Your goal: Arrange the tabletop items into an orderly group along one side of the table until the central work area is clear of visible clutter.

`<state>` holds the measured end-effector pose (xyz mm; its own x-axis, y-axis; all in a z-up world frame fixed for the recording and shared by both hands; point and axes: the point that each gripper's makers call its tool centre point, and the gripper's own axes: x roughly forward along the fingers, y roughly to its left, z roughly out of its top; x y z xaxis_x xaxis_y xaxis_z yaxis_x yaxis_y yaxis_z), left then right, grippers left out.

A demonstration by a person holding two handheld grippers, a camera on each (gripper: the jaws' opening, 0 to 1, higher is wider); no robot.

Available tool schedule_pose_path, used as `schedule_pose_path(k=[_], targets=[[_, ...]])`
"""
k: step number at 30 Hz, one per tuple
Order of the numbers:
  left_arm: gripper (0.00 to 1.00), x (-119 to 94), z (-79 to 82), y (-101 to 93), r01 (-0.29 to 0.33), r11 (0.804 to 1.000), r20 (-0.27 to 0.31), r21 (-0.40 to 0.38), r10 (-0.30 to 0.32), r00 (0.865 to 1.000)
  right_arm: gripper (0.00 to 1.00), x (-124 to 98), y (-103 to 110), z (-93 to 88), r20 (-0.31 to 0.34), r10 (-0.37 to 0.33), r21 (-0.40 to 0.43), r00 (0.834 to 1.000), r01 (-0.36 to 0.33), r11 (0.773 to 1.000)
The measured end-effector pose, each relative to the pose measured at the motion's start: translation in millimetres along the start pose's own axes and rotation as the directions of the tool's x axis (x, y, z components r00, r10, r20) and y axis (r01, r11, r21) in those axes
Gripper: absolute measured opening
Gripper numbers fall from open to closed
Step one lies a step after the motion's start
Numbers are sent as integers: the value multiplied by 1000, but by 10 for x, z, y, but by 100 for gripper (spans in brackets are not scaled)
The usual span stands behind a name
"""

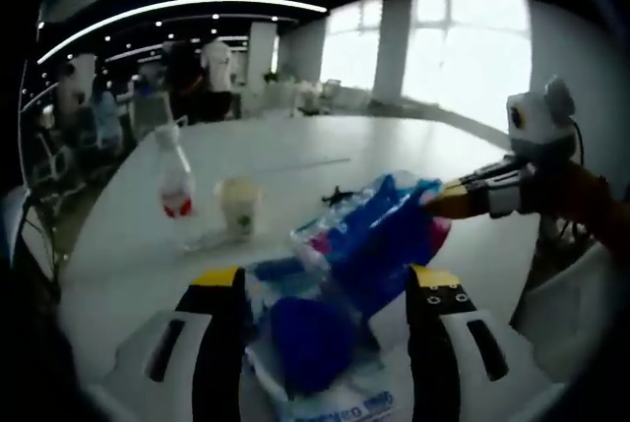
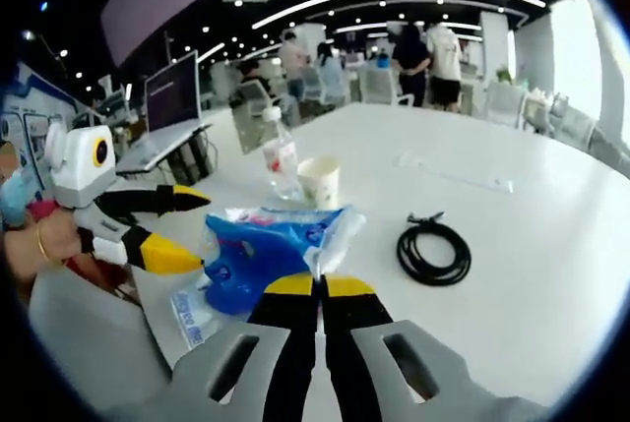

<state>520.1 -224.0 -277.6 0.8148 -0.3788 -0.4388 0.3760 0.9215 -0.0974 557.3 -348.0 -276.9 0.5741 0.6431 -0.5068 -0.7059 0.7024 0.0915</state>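
A: White table top [image 2: 551, 245], smooth, faint sheen under the ceiling lights. Crinkled blue-and-clear plastic bag [image 2: 266, 245], glossy film, creased all over.

B: Clear plastic bottle with red label [image 1: 175, 186], shiny. Pale paper cup [image 1: 237, 206] looks matt. Coiled black cable [image 2: 432, 250], dull rubbery jacket.

A: Both grippers: left gripper [image 1: 335, 294] and right gripper [image 2: 320, 289] have matt black jaws with yellow tips, on smooth grey plastic.

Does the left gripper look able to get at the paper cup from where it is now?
Probably not directly: the blue plastic bag lies between the left gripper and the paper cup.
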Motion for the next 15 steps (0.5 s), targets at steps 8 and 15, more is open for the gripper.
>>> schedule_pose_path(k=[8, 15], targets=[[94, 13, 13, -42, 5, 999, 9, 33, -5, 1000, 1, -22, -64, -1, -1, -5, 11, 1000, 5, 1000], [99, 2, 73, -90, 13, 998, 33, 66, -15, 999, 1, -61, -71, 37, 25, 31, 68, 999, -33, 997]])
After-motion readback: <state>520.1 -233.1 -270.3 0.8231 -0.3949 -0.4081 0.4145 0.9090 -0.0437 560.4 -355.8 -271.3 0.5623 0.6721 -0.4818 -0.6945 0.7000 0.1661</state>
